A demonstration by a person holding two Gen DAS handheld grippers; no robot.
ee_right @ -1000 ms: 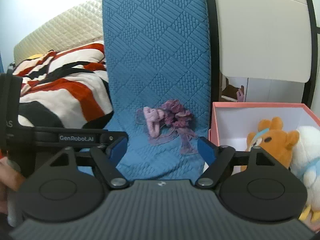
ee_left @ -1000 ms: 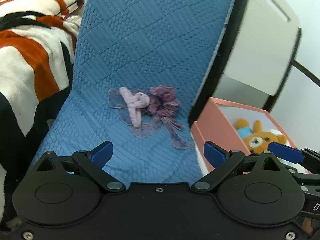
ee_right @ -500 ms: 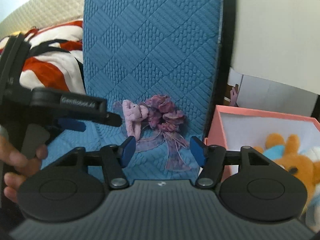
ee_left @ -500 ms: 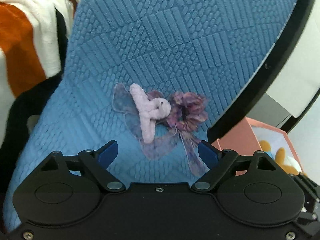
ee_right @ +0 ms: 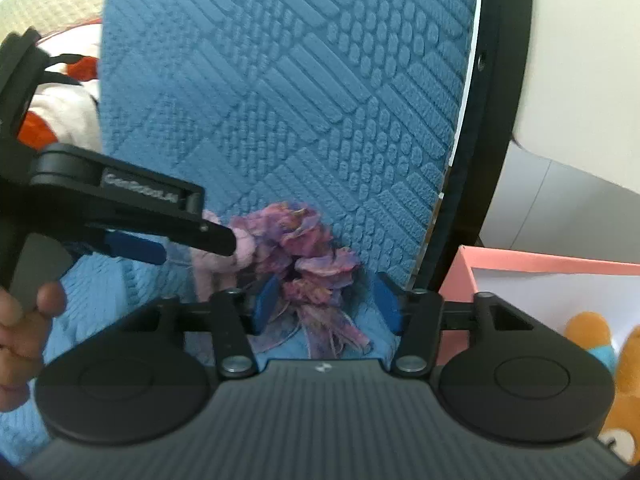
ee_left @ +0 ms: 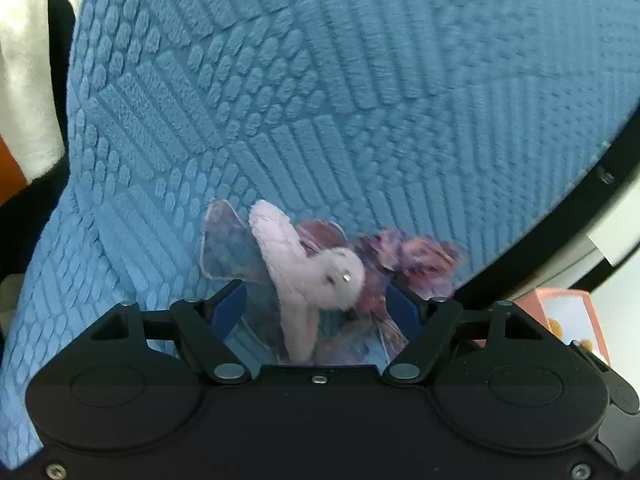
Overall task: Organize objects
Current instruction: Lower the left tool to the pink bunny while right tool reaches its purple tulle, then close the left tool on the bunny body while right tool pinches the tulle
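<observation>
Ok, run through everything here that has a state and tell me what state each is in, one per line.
Left gripper: closing around the plush bunny, pads not yet pressing.
Right gripper: closing around the purple scrunchie, pads not yet pressing.
Plush bunny: lying on the blue cushion.
Purple scrunchie: lying beside the bunny.
Pink box: open, plush toys inside.

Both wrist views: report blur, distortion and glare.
Left wrist: scrunchie motion-smeared, bunny clip sharper, fisheye bows the blue cushion. Right wrist: scrunchie fairly crisp, the hand at the edge soft, white panel washed out.
</observation>
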